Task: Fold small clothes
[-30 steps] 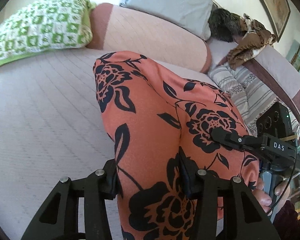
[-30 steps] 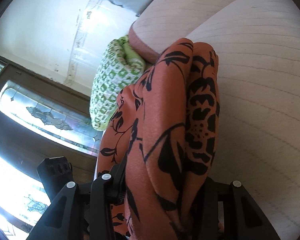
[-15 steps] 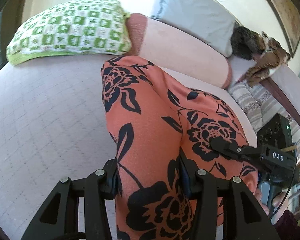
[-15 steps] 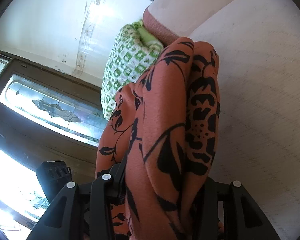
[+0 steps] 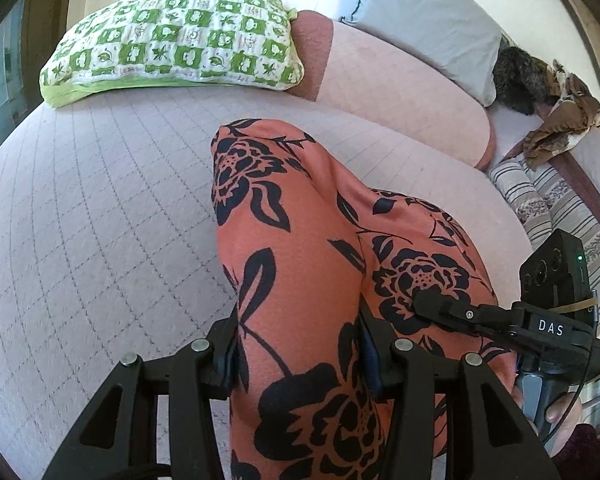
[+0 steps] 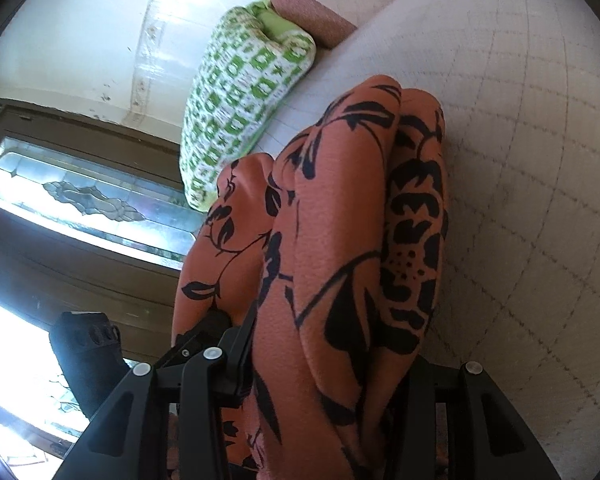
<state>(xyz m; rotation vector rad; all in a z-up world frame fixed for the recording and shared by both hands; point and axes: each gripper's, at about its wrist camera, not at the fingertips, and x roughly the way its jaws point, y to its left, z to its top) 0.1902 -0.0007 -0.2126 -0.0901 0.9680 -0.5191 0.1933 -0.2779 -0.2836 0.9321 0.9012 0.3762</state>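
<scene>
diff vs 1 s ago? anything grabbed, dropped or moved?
Both grippers carried the orange floral garment toward the green checked pillow, which now sits more central and fuller in the left wrist view. Nothing taken or released. The left gripper and right gripper stay shut on the cloth, bunched as before, over the quilted bed cover.

Both grippers w/ the orange floral garment (image 5: 300,280) swung left since 1 s ago: green checked pillow (image 5: 172,40) slid from 10 toward 11-12 o'clock in left wrist view, more bed (image 5: 80,220) showing; brown clothes pile (image 5: 560,128) pushed to 2 o'clock edge.
</scene>
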